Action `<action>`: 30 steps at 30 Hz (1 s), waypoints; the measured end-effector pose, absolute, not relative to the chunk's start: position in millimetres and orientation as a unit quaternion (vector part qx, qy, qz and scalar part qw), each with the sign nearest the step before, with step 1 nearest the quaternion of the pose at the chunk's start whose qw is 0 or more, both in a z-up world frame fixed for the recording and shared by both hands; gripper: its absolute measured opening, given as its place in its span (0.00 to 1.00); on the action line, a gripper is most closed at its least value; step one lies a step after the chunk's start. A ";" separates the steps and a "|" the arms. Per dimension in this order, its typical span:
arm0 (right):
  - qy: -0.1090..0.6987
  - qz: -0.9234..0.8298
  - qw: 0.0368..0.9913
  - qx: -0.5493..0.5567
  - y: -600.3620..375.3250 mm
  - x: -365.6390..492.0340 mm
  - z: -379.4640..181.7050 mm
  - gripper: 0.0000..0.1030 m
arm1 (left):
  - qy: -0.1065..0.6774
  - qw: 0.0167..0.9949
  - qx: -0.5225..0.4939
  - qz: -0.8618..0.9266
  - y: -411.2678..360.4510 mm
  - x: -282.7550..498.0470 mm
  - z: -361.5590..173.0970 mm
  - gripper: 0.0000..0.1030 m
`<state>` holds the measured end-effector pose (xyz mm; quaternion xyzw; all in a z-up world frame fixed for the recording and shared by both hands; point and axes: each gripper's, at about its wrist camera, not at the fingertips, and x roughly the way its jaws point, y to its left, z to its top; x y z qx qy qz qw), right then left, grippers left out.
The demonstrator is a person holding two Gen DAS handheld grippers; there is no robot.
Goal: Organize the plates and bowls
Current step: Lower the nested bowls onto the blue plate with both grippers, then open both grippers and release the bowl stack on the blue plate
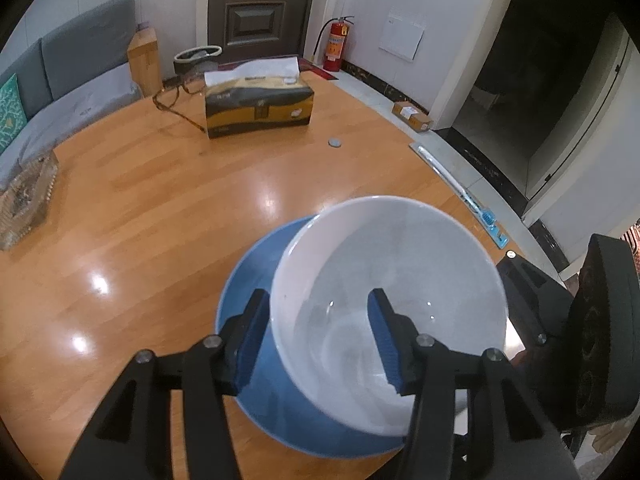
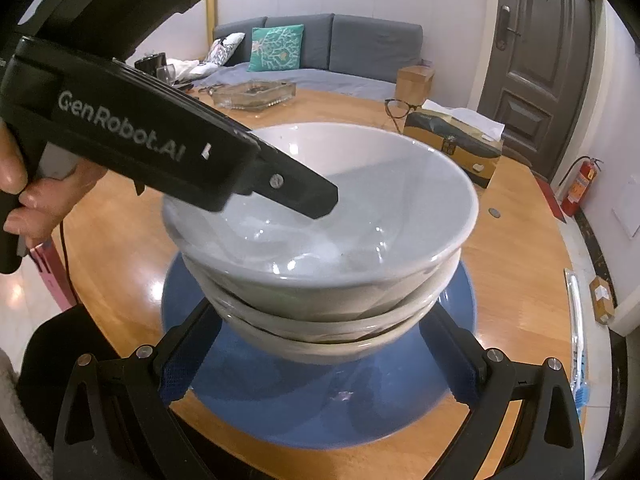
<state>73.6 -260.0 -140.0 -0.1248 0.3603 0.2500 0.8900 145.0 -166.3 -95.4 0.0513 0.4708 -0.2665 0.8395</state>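
Note:
Three white bowls sit nested on a blue plate (image 2: 320,400) on the round wooden table. In the left wrist view the top bowl (image 1: 400,264) hides most of that plate (image 1: 248,272). My left gripper (image 1: 318,294) straddles the near rim of the top bowl (image 2: 380,184), one finger outside and one inside, with clear gaps to the wall, so it is open. Its inner finger (image 2: 304,196) reaches into the bowl. My right gripper (image 2: 322,308) is spread wide on both sides of the lower bowls, just above the plate, and shows no pressing contact.
A tissue box (image 1: 258,108), a pair of glasses (image 1: 176,96) and a coin (image 1: 335,143) lie at the far side of the table. A glass dish (image 1: 24,200) stands at the left edge. The table's rim curves close on the right, with tiled floor beyond.

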 end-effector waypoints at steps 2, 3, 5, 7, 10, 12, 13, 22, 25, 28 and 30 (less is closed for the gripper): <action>0.358 0.249 0.891 -0.125 -260.4 71.5 -136.7 0.94 | 0.468 0.841 0.050 -0.266 -164.3 141.8 -90.9 0.47; 0.357 0.247 0.892 -0.125 -260.5 70.2 -134.9 0.94 | 0.466 0.843 0.050 -0.266 -162.6 139.9 -88.4 0.47; 0.354 0.244 0.894 -0.125 -261.0 67.0 -131.7 0.94 | 0.463 0.844 0.049 -0.264 -160.2 136.3 -84.8 0.50; 0.349 0.239 0.898 -0.124 -262.4 63.0 -126.3 0.94 | 0.461 0.847 0.048 -0.262 -157.1 132.4 -81.4 0.52; 0.344 0.232 0.901 -0.124 -265.3 57.0 -118.6 0.94 | 0.460 0.849 0.046 -0.258 -152.2 125.5 -76.2 0.53; 0.342 0.227 0.903 -0.129 -266.2 51.9 -114.4 0.94 | 0.459 0.850 0.044 -0.254 -148.6 121.7 -73.5 0.55; 0.341 0.223 0.904 -0.132 -266.7 49.1 -112.5 0.94 | 0.459 0.851 0.043 -0.252 -147.0 119.9 -72.1 0.57; 0.319 0.187 0.918 -0.143 -281.1 26.4 -86.3 0.95 | 0.447 0.864 0.037 -0.231 -128.2 99.3 -61.1 0.76; 0.303 0.176 0.926 -0.139 -287.6 22.0 -73.1 0.95 | 0.438 0.874 0.027 -0.210 -117.2 92.2 -56.6 0.81; 0.286 0.168 0.934 -0.135 -291.6 19.1 -59.7 0.95 | 0.422 0.889 0.031 -0.175 -107.3 83.5 -51.0 0.84; 0.274 0.165 0.938 -0.132 -293.2 19.8 -51.1 0.95 | 0.412 0.897 0.030 -0.157 -101.4 78.2 -47.7 0.85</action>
